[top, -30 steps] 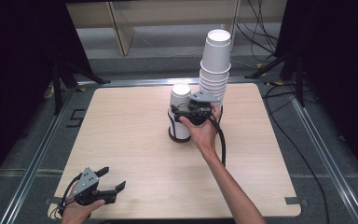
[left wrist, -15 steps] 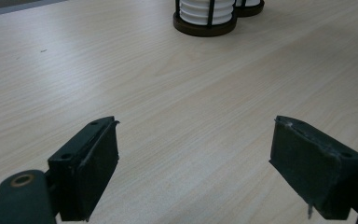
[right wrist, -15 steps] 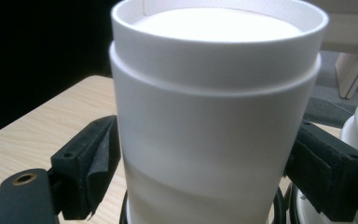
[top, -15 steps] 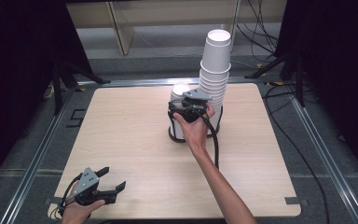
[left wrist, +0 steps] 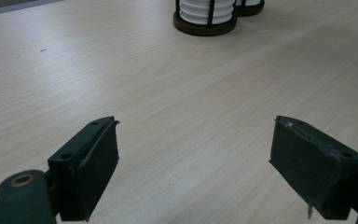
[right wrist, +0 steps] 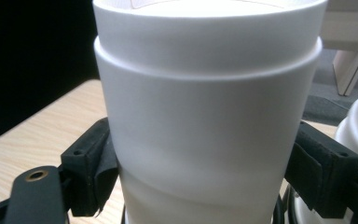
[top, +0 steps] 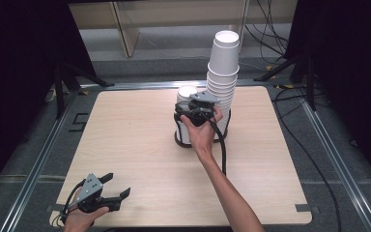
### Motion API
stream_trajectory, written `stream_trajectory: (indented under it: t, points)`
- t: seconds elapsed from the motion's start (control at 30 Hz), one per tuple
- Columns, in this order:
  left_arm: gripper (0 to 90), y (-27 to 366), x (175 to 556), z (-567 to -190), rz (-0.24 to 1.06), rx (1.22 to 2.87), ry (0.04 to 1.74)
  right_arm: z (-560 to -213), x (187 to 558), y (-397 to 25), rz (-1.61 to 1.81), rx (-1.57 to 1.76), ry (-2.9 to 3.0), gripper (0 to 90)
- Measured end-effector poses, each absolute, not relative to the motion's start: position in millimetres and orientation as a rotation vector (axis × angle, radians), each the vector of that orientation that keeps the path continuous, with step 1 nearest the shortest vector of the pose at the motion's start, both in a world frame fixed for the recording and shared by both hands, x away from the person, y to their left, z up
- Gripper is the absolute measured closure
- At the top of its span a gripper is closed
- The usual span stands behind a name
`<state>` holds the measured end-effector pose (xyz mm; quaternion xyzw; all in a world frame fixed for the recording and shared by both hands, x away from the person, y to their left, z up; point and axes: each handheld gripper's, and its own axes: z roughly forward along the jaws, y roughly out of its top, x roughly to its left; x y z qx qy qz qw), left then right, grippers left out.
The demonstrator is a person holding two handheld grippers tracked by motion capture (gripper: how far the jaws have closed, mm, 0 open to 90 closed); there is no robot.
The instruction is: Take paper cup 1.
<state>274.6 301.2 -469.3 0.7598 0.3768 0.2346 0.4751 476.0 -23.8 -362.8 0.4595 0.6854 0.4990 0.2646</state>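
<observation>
Since the earlier frame, right gripper (top: 189,112) has shifted slightly left against the short cup stack (right wrist: 209,112); its fingers (right wrist: 91,170) pinch the top cup from both sides. Nearer, left gripper (top: 113,191) rests on the surface (top: 140,145), fingers (left wrist: 86,175) spread, holding nothing. Two cup stacks stand at the far side: one short, one tall stack (top: 222,72).

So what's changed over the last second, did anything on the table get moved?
The right gripper shifted slightly left, closer around the short cup stack; in the right gripper view its jaws sit against both sides of the top cup. The tall cup stack and the left gripper, open at the near corner, stayed put.
</observation>
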Motion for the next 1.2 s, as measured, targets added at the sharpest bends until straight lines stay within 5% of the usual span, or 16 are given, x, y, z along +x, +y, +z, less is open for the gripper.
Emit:
stream_trajectory:
  t: [0.9, 1.2]
  points:
    - [14.8, 301, 276, -470, 0.574, 1.88, 0.919, -286, 435, -38, 1.593, 1.053, 1.776, 19.4]
    - [14.8, 300, 276, -471, 0.563, 1.837, 0.918, -298, 408, -30, 1.677, 0.932, 1.896, 19.4]
